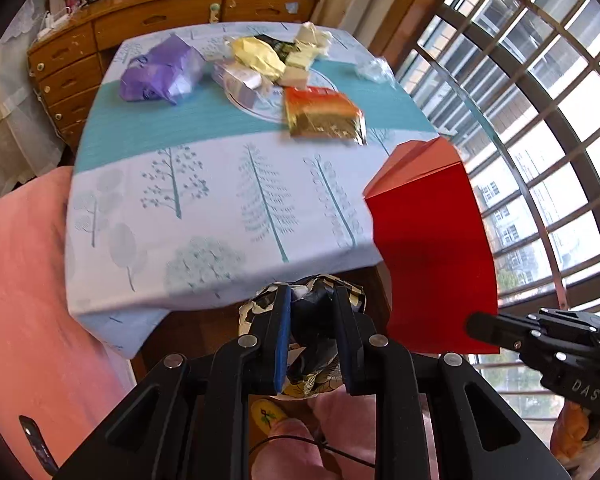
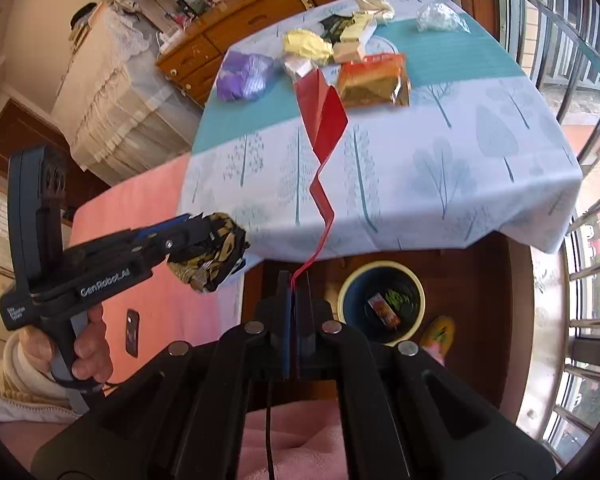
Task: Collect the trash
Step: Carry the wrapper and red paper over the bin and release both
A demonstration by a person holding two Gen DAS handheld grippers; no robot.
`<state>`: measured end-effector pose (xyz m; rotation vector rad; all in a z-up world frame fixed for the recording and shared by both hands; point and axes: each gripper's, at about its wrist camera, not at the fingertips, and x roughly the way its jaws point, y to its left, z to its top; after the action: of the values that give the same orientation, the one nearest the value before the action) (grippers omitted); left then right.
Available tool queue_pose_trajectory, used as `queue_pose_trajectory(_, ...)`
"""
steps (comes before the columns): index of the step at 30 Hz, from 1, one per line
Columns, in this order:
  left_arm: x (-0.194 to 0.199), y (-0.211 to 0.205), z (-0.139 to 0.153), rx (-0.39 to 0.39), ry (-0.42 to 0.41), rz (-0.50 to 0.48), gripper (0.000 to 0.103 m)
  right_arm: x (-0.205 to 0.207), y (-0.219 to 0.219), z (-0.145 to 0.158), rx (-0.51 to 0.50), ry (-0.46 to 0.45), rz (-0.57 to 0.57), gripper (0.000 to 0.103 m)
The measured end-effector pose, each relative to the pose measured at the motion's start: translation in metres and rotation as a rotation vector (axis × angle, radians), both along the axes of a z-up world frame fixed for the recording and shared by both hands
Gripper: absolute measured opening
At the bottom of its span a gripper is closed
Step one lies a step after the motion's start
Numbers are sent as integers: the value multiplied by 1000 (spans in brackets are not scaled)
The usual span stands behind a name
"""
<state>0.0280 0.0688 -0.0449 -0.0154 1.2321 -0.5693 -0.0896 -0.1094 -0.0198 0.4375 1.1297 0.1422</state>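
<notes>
Trash lay in a loose heap on the far half of the table, which was spread with a tree-printed cloth: a purple wrapper, a yellow wrapper, some pale cartons, a clear plastic scrap and an orange and gold packet nearest the front. In the left wrist view, the left gripper was clamped on a crumpled black and gold wrapper, held off the table's near edge above the floor. A red paper sheet hung at the right of that view, with the right gripper pinching its lower edge. In the right wrist view, the right gripper had its jaws fully closed on the bottom edge of the red paper sheet, which ran upward, folded and edge-on. To the left, a hand held the left gripper, and the black and gold wrapper bulged from its tip. On the floor under the table's edge stood a bin with a pale yellow rim, a few scraps already lying inside it. A pink blanket lay to the left of the table.
</notes>
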Motion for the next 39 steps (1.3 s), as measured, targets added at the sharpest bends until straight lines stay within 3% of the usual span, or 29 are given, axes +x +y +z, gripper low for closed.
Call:
queue_pose_trajectory(6,-17,-15,-33,22,49,-19,19,-26,10,-25,-31,86,10,0)
queue_pose_trajectory(12,-32,-28,-97,85,112,-11,19,-32,12,-87,-8,194,13,0)
queue_pose_trajectory(15,-37,-31,-132,104,135,6,19,-39,15,-134,15,258,9,0)
queue_pose_trajectory(21,-36,-40,-230,155,176,60,20,-37,17,-247,22,360,2,0)
queue_pose_trajectory(29,-19,-59,-351,167,167,93,21,2,4,-374,36,402,-44,0)
queue_pose_trajectory(32,-14,-64,-380,185,165,89,27,15,-7,-409,48,402,-60,0)
queue_pose_trajectory(36,-3,-67,-406,203,156,96,57,24,-18,-439,56,414,-94,0)
queue_pose_trajectory(37,0,-67,-410,199,165,97,68,26,-18,-442,47,420,-92,3)
queue_pose_trajectory(38,1,-66,-413,199,170,99,71,27,-20,-445,36,422,-89,7)
queue_pose_trajectory(39,1,-64,-415,199,172,104,73,28,-21,-447,31,420,-90,22)
